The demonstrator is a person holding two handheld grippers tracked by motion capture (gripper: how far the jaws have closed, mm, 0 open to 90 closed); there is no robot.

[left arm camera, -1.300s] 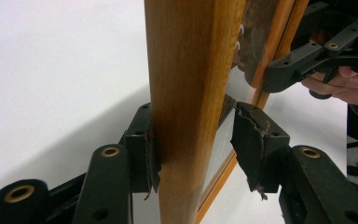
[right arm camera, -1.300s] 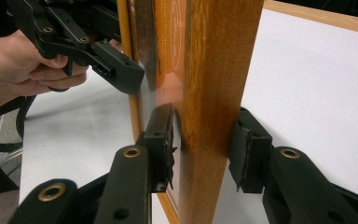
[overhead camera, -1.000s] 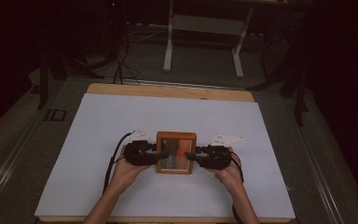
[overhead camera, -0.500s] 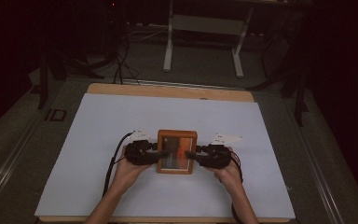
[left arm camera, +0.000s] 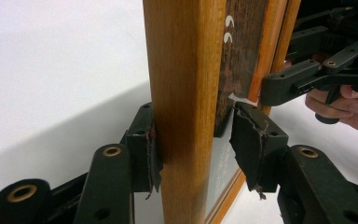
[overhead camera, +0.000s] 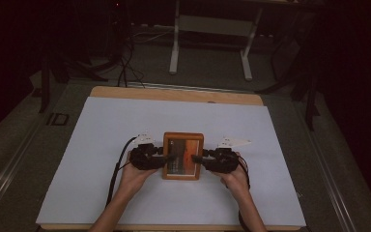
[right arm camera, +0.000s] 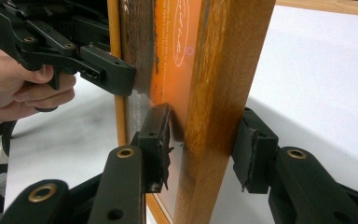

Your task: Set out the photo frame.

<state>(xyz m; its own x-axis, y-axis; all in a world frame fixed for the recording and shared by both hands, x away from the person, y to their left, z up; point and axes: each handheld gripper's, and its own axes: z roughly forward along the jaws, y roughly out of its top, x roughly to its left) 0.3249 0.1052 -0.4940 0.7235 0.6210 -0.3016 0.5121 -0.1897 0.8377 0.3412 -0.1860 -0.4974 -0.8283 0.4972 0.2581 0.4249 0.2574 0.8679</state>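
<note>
While the pale sheet (overhead camera: 101, 159) covering the wooden table (overhead camera: 174, 94) lies flat and smooth, a wooden picture frame (overhead camera: 183, 155) rests near its front middle, between two hands that come in from the bottom of the high view. Both forearms angle inward, wrists level, each hand wrapped round a black gripper that points sideways at the frame. The frame is a thick, warm-brown rectangle with visible grain, glazed over an orange and dark print.

The left gripper (overhead camera: 160, 157) has its jaws straddling the frame's left rail; in the left gripper view (left arm camera: 193, 156) one frayed rubber pad presses the outer face of the rail, while the other stands just off the inner side over the glass, so the jaws stand spread round the wood.

The right gripper (overhead camera: 201, 158) straddles the opposite rail; its jaws have just been opening, and in the right gripper view (right arm camera: 205, 151) both torn pads sit apart from the rail between them
</note>
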